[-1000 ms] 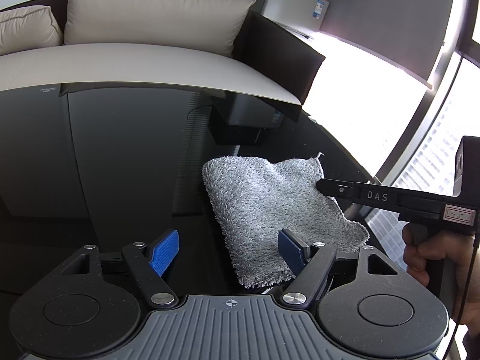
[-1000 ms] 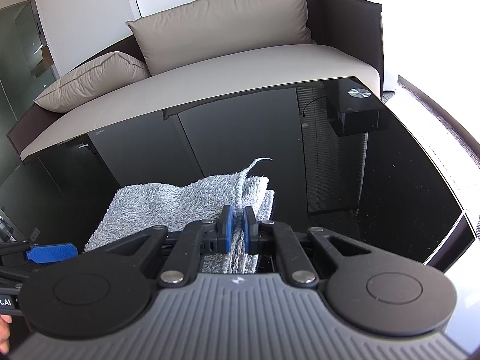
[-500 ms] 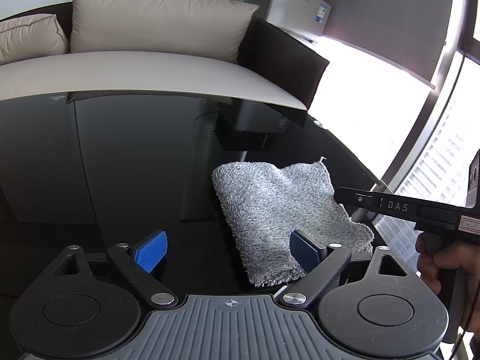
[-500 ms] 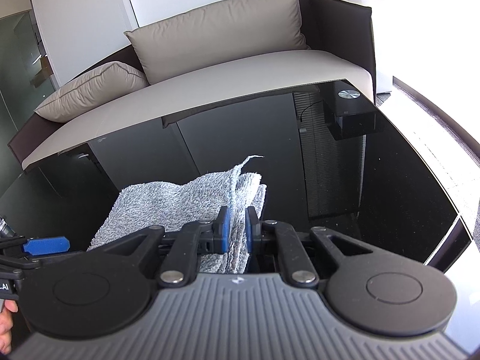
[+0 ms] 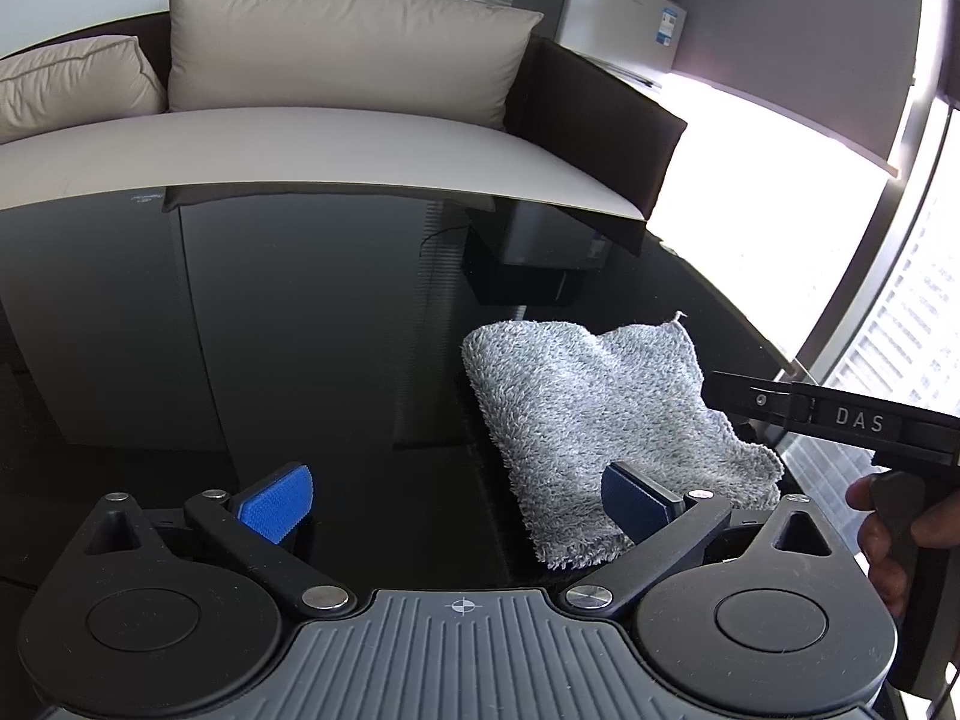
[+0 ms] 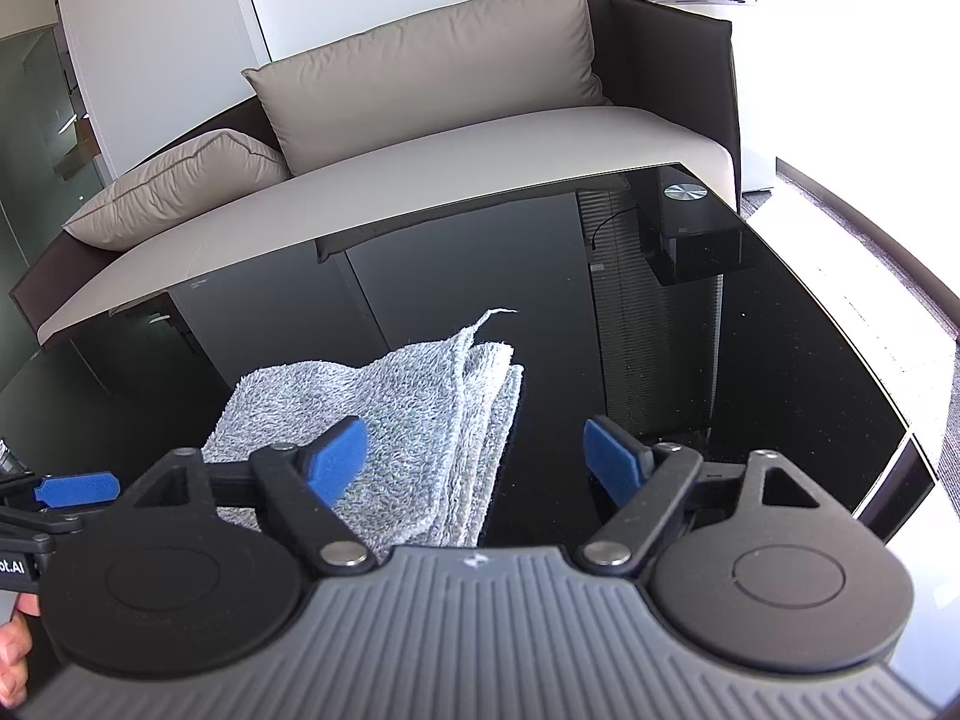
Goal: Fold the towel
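— Where's the towel [image 6: 384, 420]?
— Folded, flat on the black table [image 6: 750, 372], near its right edge.
— And the grippers?
— Left gripper [image 5: 462, 498] and right gripper [image 6: 480, 456] jaws are both opening wide, gripping nothing.

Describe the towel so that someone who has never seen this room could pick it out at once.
Start at the beige sofa and come forward to the glossy black table in front of it. The towel lies on that table, towards its near edge. It is a fluffy grey cloth folded into stacked layers, with a loose thread sticking up at one far corner, and it is the only soft, pale thing on the dark top.
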A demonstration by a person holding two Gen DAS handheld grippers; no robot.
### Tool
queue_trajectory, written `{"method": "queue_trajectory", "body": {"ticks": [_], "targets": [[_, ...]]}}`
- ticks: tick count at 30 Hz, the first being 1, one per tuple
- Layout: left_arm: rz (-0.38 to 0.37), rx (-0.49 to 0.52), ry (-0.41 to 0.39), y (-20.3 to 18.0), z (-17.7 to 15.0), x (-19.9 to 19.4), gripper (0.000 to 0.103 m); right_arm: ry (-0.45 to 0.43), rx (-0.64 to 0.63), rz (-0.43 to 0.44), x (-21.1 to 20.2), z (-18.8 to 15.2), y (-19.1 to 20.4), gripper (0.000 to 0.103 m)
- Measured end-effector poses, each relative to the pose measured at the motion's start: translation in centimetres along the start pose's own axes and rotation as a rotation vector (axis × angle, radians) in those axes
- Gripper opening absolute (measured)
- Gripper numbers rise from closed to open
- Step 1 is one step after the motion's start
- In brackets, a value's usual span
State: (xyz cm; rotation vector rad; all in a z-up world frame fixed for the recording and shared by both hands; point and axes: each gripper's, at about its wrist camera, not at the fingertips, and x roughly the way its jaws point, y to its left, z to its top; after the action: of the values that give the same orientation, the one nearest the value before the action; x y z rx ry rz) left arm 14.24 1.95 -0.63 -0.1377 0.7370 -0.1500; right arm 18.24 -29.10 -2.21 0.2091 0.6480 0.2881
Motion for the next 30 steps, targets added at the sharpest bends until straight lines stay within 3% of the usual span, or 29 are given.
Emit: {"method": "queue_trajectory", "body": {"ticks": [13,17,22,30], "targets": [[0.021,-0.021,-0.013,0.4,0.2,-0.3,0.102,-0.003,0.020,0.002,-0.5,-0.1,-0.2,0.091],[0.058,-0.002,-0.016,0.1,0.2,-0.3,0.102,-0.003,0.002,-0.005,-0.8,-0.3,0.1,0.092],[0.068,-0.011,-0.018,0.3,0.1,-0.5,0.102,-0.011,-0.023,-0.033,-1.3,-0.7,0.5,0.100],[0.088,-0.028,-0.037,0.6,-0.2,-1.2,0.102,-0.011,-0.026,-0.024,-2.1,-1.0,0.6,0.102]]}}
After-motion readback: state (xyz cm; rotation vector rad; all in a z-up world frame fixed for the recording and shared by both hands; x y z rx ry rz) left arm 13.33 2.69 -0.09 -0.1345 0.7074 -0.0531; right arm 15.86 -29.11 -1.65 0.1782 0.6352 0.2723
